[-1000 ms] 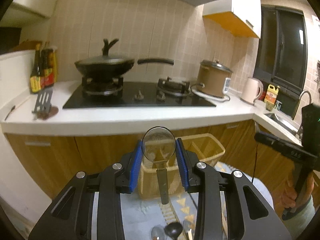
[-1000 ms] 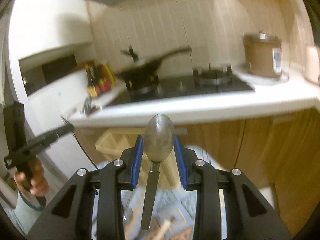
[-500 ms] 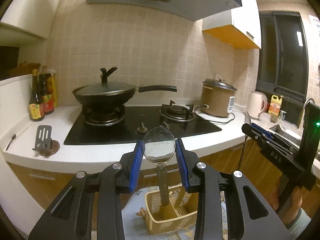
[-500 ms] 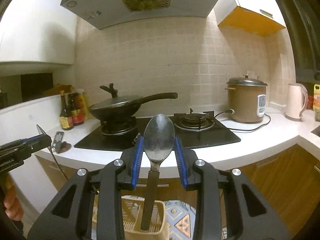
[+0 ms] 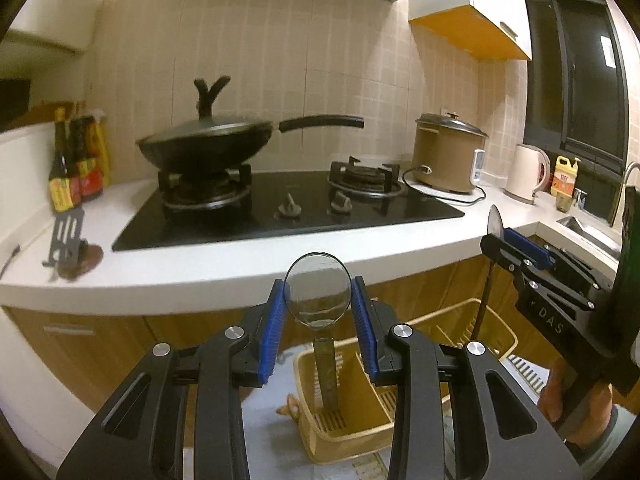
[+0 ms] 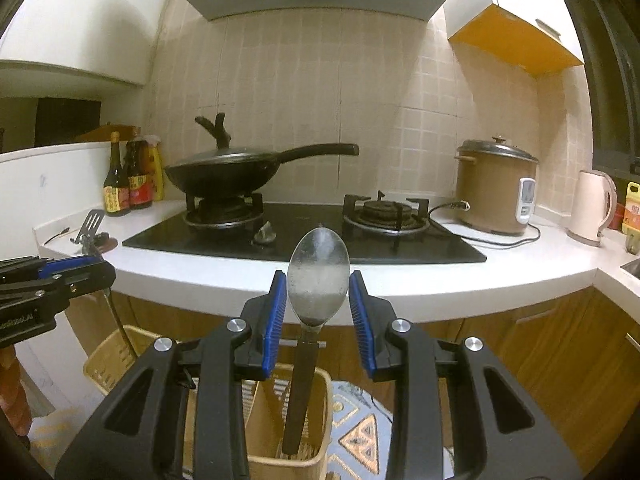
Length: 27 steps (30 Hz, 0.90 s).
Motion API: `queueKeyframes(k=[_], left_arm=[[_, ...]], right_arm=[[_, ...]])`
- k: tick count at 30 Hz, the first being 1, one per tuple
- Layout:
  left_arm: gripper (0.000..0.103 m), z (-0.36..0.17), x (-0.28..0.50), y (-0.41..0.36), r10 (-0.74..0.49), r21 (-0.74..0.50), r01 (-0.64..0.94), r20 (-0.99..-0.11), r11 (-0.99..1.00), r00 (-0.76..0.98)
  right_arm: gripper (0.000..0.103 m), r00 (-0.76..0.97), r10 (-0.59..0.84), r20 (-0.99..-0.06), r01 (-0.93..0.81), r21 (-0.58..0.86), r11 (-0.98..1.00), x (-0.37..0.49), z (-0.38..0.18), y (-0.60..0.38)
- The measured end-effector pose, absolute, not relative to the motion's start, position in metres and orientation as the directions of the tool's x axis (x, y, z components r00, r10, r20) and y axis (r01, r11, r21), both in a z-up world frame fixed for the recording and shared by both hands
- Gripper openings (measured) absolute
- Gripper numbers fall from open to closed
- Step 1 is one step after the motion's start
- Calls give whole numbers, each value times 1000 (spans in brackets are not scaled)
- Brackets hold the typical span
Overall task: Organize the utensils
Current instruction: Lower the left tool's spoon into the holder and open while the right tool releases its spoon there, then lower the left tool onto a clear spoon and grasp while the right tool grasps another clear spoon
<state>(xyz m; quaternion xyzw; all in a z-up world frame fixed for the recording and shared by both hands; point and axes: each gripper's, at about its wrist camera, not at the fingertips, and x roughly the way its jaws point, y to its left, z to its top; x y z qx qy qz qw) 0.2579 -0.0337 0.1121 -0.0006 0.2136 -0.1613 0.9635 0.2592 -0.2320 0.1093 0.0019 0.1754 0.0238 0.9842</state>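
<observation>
Both grippers are sinking toward the floor basket since a second ago, the stove counter rising in view. Left gripper (image 5: 319,312) is clamping a round-bowled spoon (image 5: 319,294) between its blue pads, handle hanging down into the yellow utensil basket (image 5: 496,330). Right gripper (image 6: 318,308) is clamping an oval spoon (image 6: 318,278) the same way, handle dipping into the basket's tall compartment (image 6: 322,392). Left view alone is showing the person's right hand (image 5: 576,404); right view alone is showing a patterned rug (image 6: 360,436). White countertop (image 6: 440,280) is carrying a black hob (image 6: 304,240), lidded wok (image 6: 224,172), brown rice cooker (image 6: 494,188), kettle (image 6: 592,206), sauce bottles (image 6: 130,176).
</observation>
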Motion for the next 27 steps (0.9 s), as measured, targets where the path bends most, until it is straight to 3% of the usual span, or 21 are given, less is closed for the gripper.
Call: queueKeyframes(k=[4, 7, 10, 18, 27], left_arm=[[33, 107, 256, -28, -330, -98, 320, -422, 942, 844], [41, 108, 247, -23, -337, -99, 327, -422, 940, 841], [44, 111, 234, -18, -347, -100, 337, -421, 936, 838], [46, 124, 194, 7, -389, -168, 351, -449, 921, 805], [46, 103, 155, 13, -391, -183, 354, -592, 917, 705]], right_arm=[[29, 924, 80, -373, -75, 27, 997, 250, 107, -231], [31, 905, 124, -406, -105, 67, 992, 240, 110, -236], [58, 889, 168, -426, -119, 139, 983, 228, 116, -248], [58, 829, 237, -506, -83, 308, 948, 188, 130, -283], [58, 699, 263, -665, -54, 318, 946, 146, 114, -272]])
